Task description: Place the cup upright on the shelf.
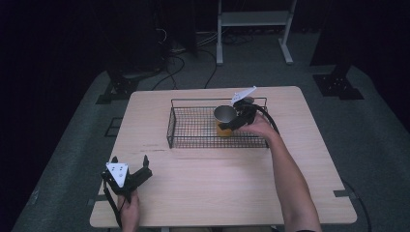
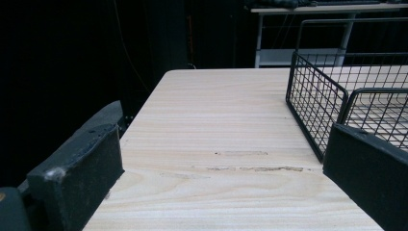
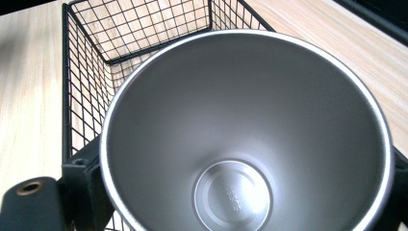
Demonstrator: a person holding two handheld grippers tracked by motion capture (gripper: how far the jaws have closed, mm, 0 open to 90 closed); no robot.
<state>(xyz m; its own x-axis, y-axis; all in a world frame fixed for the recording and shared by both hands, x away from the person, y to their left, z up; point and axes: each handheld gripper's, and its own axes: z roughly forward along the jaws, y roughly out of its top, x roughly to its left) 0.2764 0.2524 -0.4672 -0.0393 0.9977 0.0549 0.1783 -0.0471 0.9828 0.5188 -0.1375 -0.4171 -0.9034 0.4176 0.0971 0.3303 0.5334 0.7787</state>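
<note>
Right gripper [image 1: 232, 123] pinching steel cup [image 1: 225, 114], holding it upright over wire basket [image 1: 193, 126]. Left gripper [image 1: 130, 162] resting spread on counter [image 1: 217, 183].

A basket [image 1: 193, 126] is sitting mid-bench [image 1: 232, 193], a cup [image 1: 225, 114] inside at its right; the left gripper [image 1: 129, 162] is resting near-left.

The left gripper [image 1: 129, 162] sits near the tabletop's near left corner, its two jaws spread wide with nothing between them, held from behind by the left hand [image 1: 129, 209]. The right forearm [image 1: 290, 179] stretches from the near edge toward the far middle, where the right hand [image 1: 261, 126] holds the right gripper [image 1: 231, 126], jaws closed around a cup.
</note>
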